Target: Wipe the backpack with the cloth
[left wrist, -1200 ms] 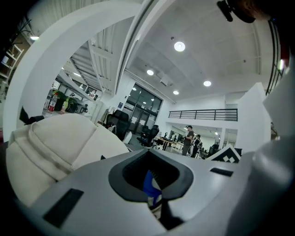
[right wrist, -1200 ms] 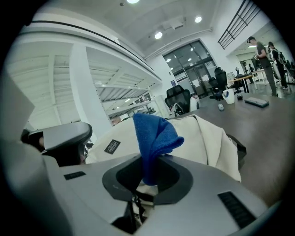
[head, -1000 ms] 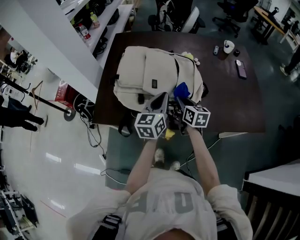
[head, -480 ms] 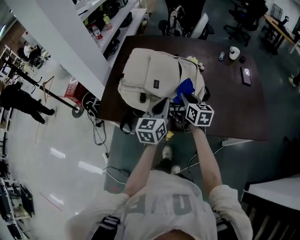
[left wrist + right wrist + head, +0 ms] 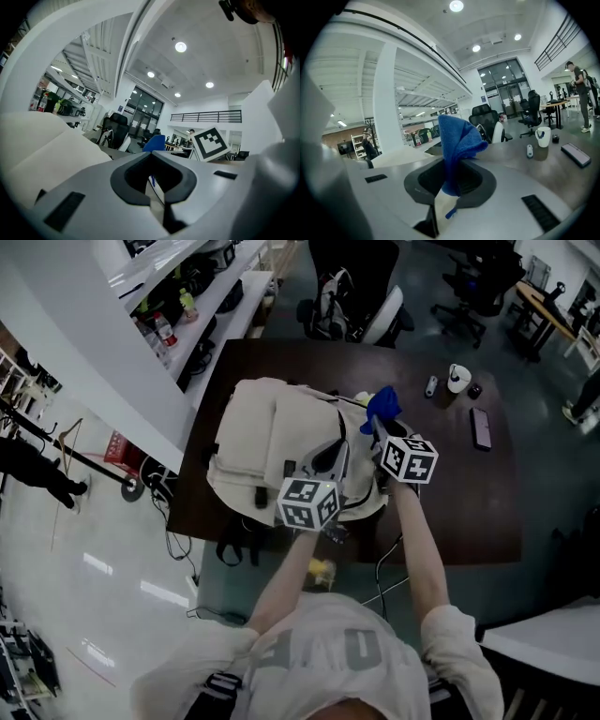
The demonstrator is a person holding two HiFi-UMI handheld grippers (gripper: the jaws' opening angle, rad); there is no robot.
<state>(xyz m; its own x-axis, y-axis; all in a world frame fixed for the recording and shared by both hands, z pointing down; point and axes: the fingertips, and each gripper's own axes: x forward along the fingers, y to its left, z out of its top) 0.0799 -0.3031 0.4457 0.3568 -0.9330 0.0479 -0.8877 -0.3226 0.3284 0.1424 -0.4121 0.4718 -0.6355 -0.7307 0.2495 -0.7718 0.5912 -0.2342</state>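
A dark counter [image 5: 450, 493] spreads to the right of the right hand-held gripper [image 5: 379, 430]. Beyond it stand office chairs [image 5: 382, 317]; far to its left run white shelves [image 5: 246, 292] above a glossy pale floor [image 5: 84, 559]. Ahead in its view are glass doors [image 5: 506, 96], round ceiling lights [image 5: 456, 5], a railed mezzanine [image 5: 560, 37] and, leftward, a white pillar [image 5: 386, 103]

Reaches forward with both arms bare, left forearm [image 5: 284, 577] and right forearm [image 5: 415, 540] nearly parallel and close together. Holds the left gripper [image 5: 325, 454] nearer the body, jaws pressed together, left marker cube [image 5: 305, 503] turned up toward the head. Holds the right gripper [image 5: 379, 430] just beside it and farther out, jaws clamped on a blue cloth [image 5: 382, 406] bunched past the tips, right marker cube [image 5: 410, 457] likewise turned up.
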